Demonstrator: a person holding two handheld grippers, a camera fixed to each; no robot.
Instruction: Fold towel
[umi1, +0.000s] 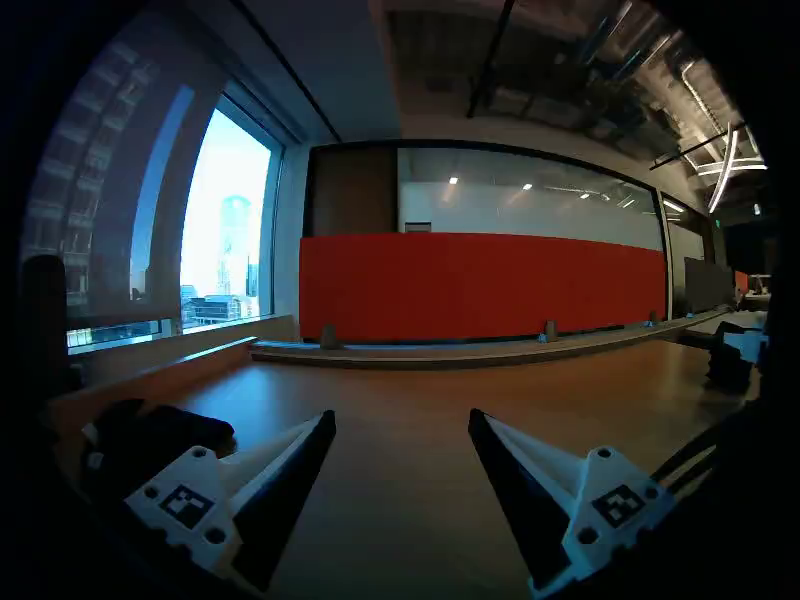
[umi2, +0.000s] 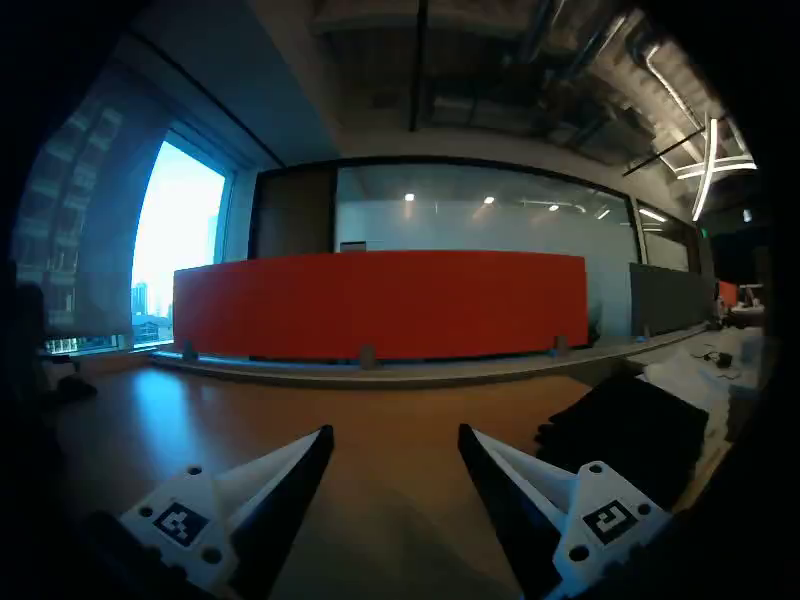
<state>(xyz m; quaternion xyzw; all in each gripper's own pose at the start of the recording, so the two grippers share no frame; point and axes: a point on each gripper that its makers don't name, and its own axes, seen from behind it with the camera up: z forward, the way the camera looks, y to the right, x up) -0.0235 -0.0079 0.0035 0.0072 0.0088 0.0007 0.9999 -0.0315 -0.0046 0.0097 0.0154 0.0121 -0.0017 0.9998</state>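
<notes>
The left gripper view shows the left gripper (umi1: 400, 414) low over a wooden table (umi1: 400, 520). Its two white-and-black fingers are spread wide apart with nothing between them. Just beside its left-hand finger lies a dark lump (umi1: 150, 432) (too shadowed to tell what it is).

In the right gripper view, the right gripper (umi2: 395, 430) is likewise wide open and holds nothing, and bare tabletop shows between its fingers. The towel (umi2: 625, 440) lies on the table just beyond that gripper's right-hand finger, a little to the right. It is black, flat and squared off with straight edges, and it appears folded into layers. Neither finger touches it. Behind it sits a pale heap (umi2: 705, 375), too blurred to make out.

Farther back, a long red panel (umi2: 380, 305) runs along the table's far edge, with a glass wall (umi2: 480, 215) above it. At far left, a bright window (umi2: 175, 240) shows city buildings.
</notes>
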